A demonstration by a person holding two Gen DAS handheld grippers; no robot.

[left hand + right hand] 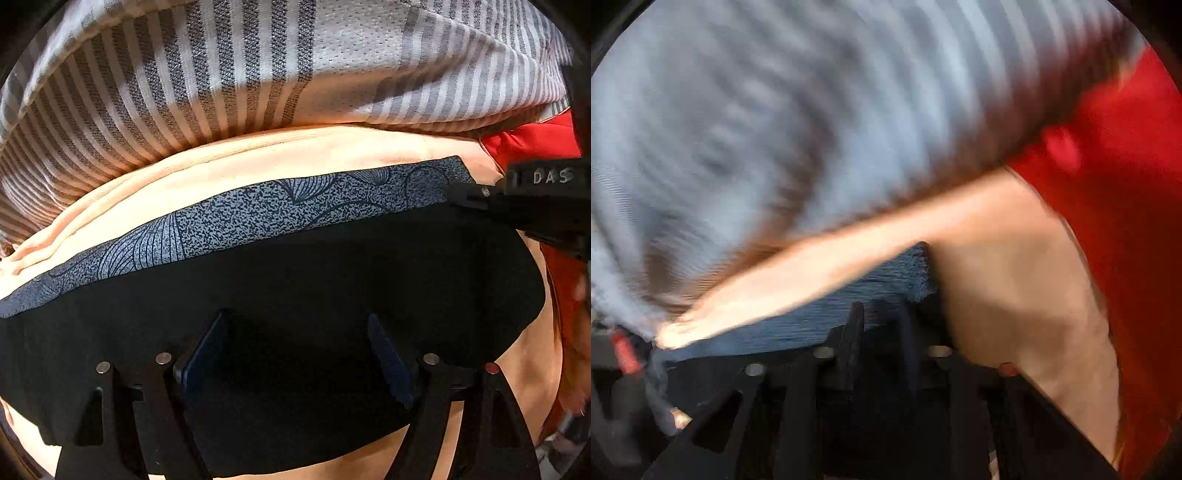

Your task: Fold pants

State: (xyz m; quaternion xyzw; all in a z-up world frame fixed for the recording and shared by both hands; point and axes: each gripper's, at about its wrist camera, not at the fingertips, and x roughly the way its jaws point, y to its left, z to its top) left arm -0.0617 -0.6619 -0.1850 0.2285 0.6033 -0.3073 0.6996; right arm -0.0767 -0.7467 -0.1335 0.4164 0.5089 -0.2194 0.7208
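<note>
black pants (295, 280): matt smooth cloth | patterned band (258, 218) above pants: speckled, grainy print | striped fabric (221, 74) beyond band: woven mesh | left gripper (295, 358): matt black plastic, metal pins

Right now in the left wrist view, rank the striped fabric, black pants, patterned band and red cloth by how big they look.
1. Striped fabric and black pants: alike, unranked.
2. Patterned band.
3. Red cloth.

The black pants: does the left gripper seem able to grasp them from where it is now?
Probably yes. The left gripper is open and points down at the black pants, with nothing between its fingers and the cloth. The right gripper is only at the pants' far right corner.
</note>
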